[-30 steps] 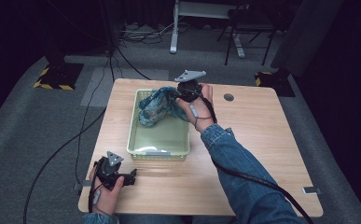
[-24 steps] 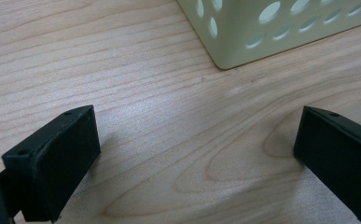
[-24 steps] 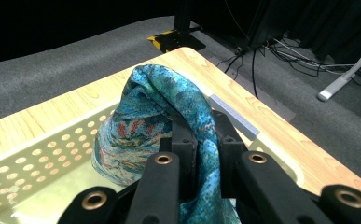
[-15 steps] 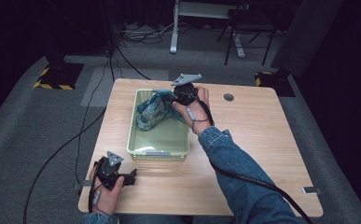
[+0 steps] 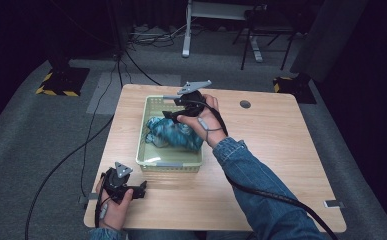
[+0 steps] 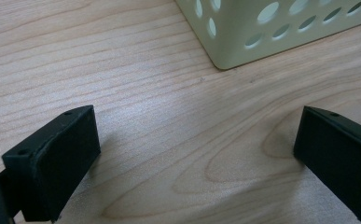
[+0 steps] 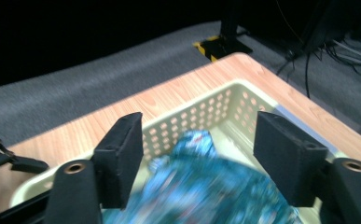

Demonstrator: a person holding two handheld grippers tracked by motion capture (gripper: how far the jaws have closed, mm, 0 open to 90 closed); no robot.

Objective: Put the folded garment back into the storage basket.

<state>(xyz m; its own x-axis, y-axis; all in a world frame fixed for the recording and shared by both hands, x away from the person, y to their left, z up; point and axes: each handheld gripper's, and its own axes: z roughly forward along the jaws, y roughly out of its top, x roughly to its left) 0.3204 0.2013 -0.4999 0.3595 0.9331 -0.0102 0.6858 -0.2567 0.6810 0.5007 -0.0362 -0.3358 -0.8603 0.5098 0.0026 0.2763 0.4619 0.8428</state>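
My right gripper (image 5: pixel 173 111) has just been opening — nothing between its jaws now, the blue cloth (image 5: pixel 173 134) lying loose in the green basket (image 5: pixel 168 164). Drop looks done; my left gripper (image 5: pixel 140 189) rests open on the table (image 5: pixel 281 145).

We see the table (image 5: pixel 281 150) lit brightly from above while the room beyond it, from nine through twelve to three o'clock, falls nearly black. The high view is slightly soft and grainy. In the right gripper view the blue cloth (image 7: pixel 206 186) at six o'clock smears with motion blur. The left gripper view is sharp, with soft shadows under its jaws.
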